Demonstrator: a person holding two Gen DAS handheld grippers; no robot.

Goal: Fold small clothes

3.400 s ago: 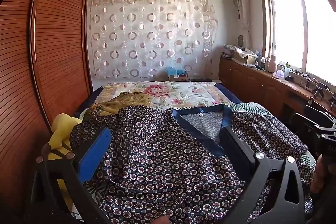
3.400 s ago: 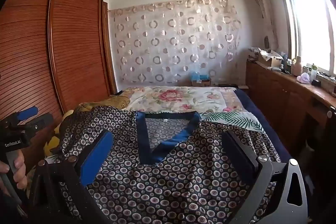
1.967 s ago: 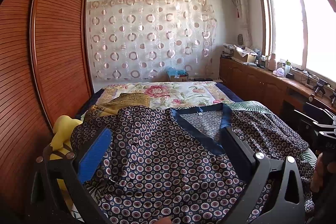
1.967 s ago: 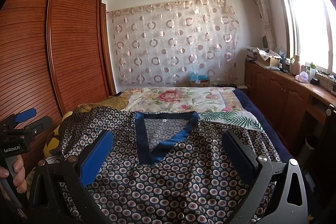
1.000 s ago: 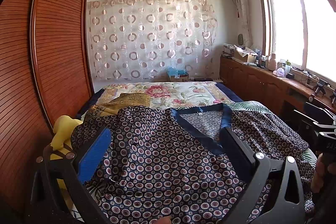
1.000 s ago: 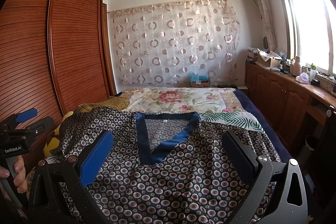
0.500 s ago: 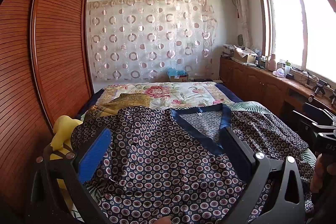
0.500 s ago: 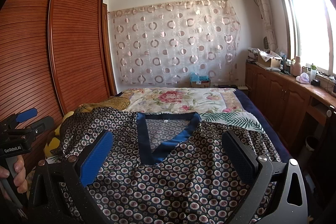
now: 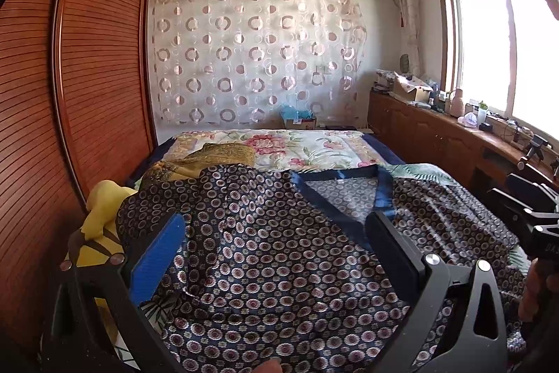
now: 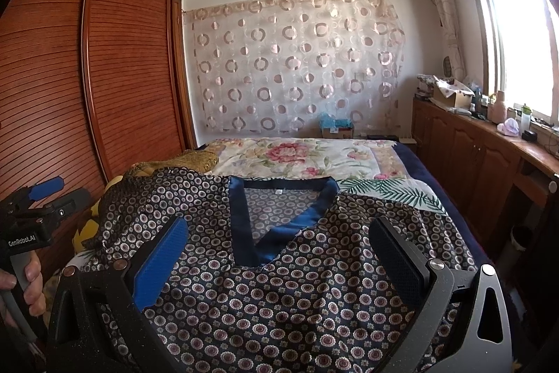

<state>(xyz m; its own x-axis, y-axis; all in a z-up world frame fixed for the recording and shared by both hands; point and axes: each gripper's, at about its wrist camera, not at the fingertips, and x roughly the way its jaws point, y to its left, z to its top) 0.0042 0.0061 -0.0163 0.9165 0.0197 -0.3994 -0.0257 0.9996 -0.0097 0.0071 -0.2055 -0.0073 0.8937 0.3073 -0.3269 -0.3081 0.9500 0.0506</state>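
Note:
A dark navy top with a small round-flower print and a blue V-neck band lies spread face up on the near end of the bed. My left gripper hovers open over its left half, with nothing between the fingers. My right gripper hovers open over the chest, just below the neckline. In the right wrist view the left gripper shows at the left edge, held by a hand. In the left wrist view the right gripper shows at the right edge.
The bed has a floral cover. A mustard patterned cloth and a yellow item lie at the bed's left side. A wooden wardrobe stands on the left, a low wooden cabinet with clutter on the right under the window.

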